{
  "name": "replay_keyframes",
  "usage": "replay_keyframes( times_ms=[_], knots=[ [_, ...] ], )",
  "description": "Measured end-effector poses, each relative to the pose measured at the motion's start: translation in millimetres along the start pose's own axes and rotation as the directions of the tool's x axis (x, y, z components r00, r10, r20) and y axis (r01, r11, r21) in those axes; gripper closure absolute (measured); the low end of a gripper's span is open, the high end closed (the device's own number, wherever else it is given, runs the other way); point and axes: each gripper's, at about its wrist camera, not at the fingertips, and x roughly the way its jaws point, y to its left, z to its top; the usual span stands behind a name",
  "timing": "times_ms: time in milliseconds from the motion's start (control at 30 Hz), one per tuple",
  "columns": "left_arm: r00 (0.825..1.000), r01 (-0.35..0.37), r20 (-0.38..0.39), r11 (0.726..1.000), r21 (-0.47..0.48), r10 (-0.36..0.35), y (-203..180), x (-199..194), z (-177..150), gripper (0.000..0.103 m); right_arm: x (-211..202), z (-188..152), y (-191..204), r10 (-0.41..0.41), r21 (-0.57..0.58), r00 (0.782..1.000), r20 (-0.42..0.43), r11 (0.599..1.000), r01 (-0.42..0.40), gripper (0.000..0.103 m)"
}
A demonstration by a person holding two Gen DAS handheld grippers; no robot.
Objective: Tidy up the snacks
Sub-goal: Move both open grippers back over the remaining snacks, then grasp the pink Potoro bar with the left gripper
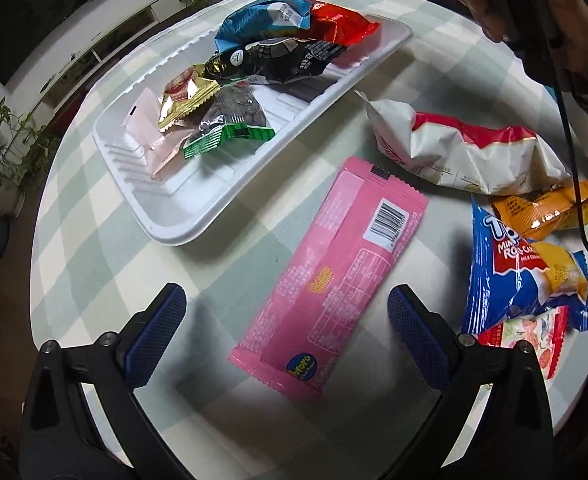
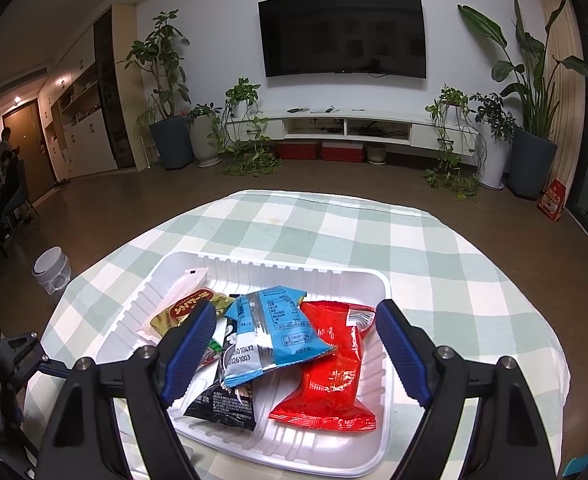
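A round counter [image 1: 94, 240] covered in a pale green-and-white checked cloth carries a white ribbed plastic tray [image 1: 198, 216] and a scatter of loose snack packets. In the left wrist view, the left gripper [image 1: 286, 332] hangs over the near part of the counter with its blue-padded fingers [image 1: 162, 332] well apart; a long flat pink foil packet [image 1: 330, 276] with a barcode lies on the cloth between them, its near end in the gap, and neither pad touches it. To the right of it lie a crumpled white-and-red bag [image 1: 466, 152], an orange packet [image 1: 546, 212], a blue mini roll cake packet [image 1: 506, 276] and a small red-edged packet [image 1: 534, 336], all on the cloth outside the tray.

The tray sits to the far left of the pink packet. It holds a pale pink sachet [image 1: 154, 140], a gold packet [image 1: 186, 100], a clear packet with a green edge [image 1: 230, 128], a black packet [image 1: 278, 60], a light blue packet [image 1: 254, 20] and a red foil packet [image 1: 334, 24].

In the right wrist view, the right gripper [image 2: 294, 352] hovers above the near side of the tray [image 2: 370, 444], fingers [image 2: 402, 356] spread wide with nothing gripped; the light blue packet [image 2: 270, 332] and red foil packet [image 2: 330, 372] lie in the tray below the gap.
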Motion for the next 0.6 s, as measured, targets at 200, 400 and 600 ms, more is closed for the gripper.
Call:
replay_keyframes(
  times_ms=[200,400,600],
  knots=[
    [1.0,0.014,0.002,1.0,0.017,-0.014,2.1,7.5,10.9,0.001,1.6,-0.7,0.6,0.004,-0.003,1.0,-0.006,1.0,-0.004,0.019],
    [0.998,0.051,-0.036,0.995,0.086,-0.049,-0.4,11.8,25.2,0.007,3.1,-1.6,1.0,0.012,0.006,1.0,-0.011,1.0,-0.012,0.019],
    [0.979,0.19,-0.08,0.982,0.023,-0.187,10.2,16.1,34.8,0.032,4.6,-2.7,1.6,0.017,0.002,1.0,-0.019,1.0,-0.017,0.019]
  ],
)
